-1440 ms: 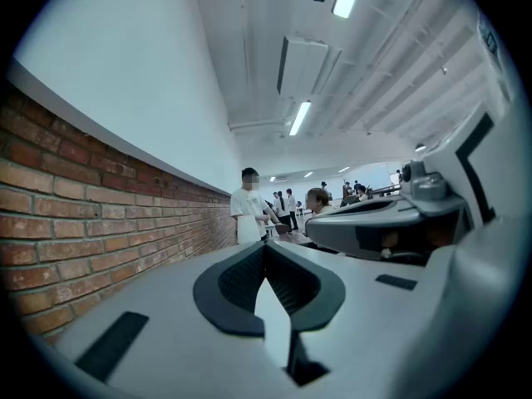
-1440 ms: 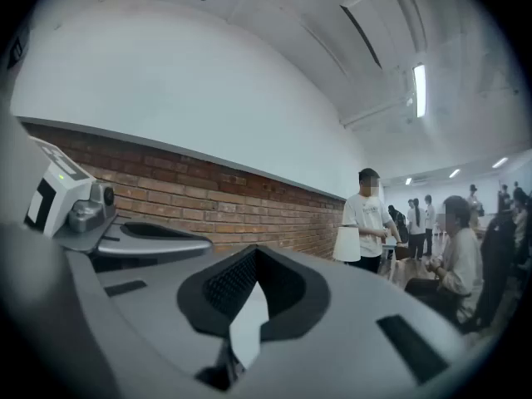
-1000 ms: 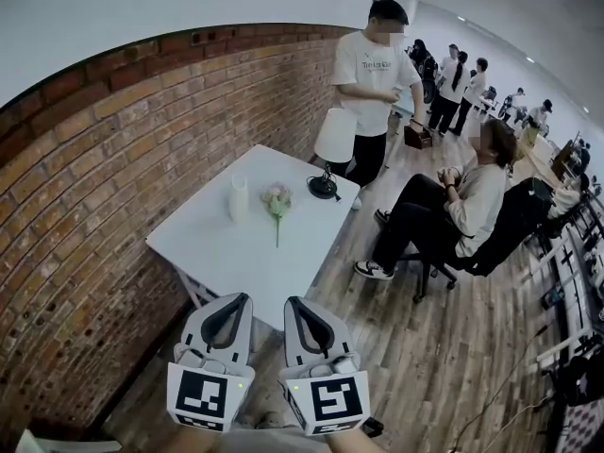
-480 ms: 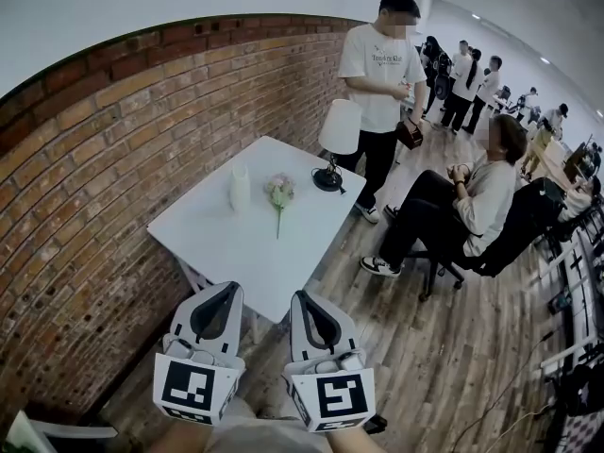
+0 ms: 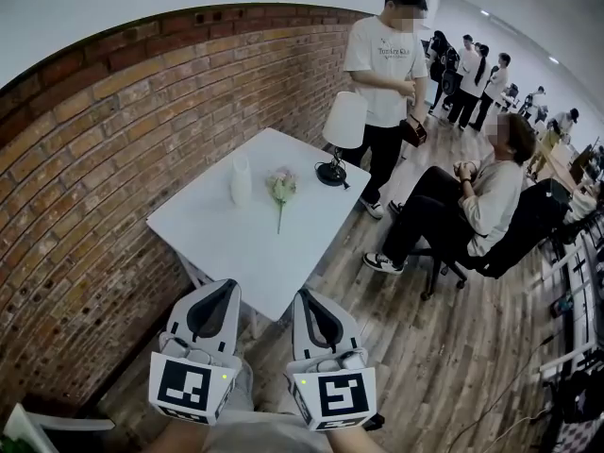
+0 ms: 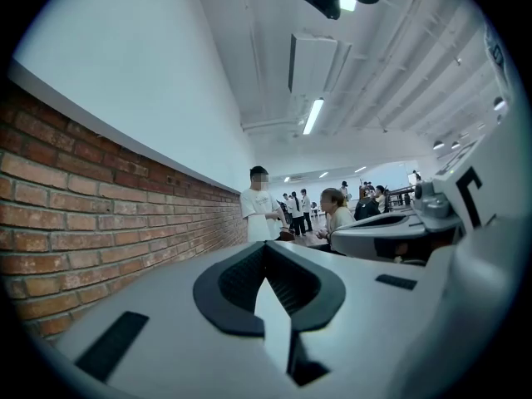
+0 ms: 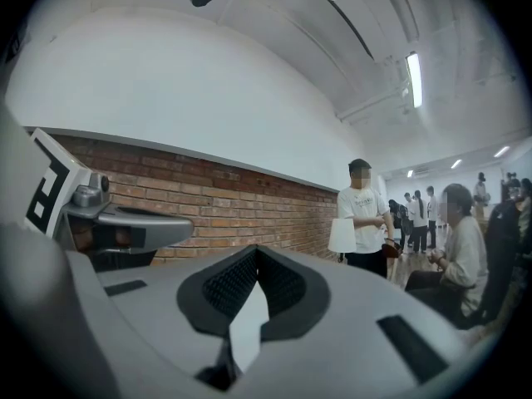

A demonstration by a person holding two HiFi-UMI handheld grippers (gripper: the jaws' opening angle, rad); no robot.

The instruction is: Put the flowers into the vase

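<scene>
A white vase (image 5: 241,179) stands on the white table (image 5: 217,243) near the brick wall. To its right lies a bunch of pale pink flowers (image 5: 280,186), its green stem pointing toward me. Both grippers are held side by side in front of the table's near corner, well short of the flowers. My left gripper (image 5: 226,286) is shut with nothing in it, its tips meeting in the left gripper view (image 6: 265,246). My right gripper (image 5: 303,295) is shut and empty too, its tips closed in the right gripper view (image 7: 254,249).
A table lamp (image 5: 343,123) with a white shade and black base stands at the table's far corner. A person (image 5: 385,74) stands behind it and another (image 5: 477,196) sits on a chair to the right. A brick wall (image 5: 104,159) runs along the left. Wooden floor (image 5: 425,347) lies right.
The view has shifted a little, so the table sits slightly lower and nearer. Both grippers stay shut and side by side in front of the table.
</scene>
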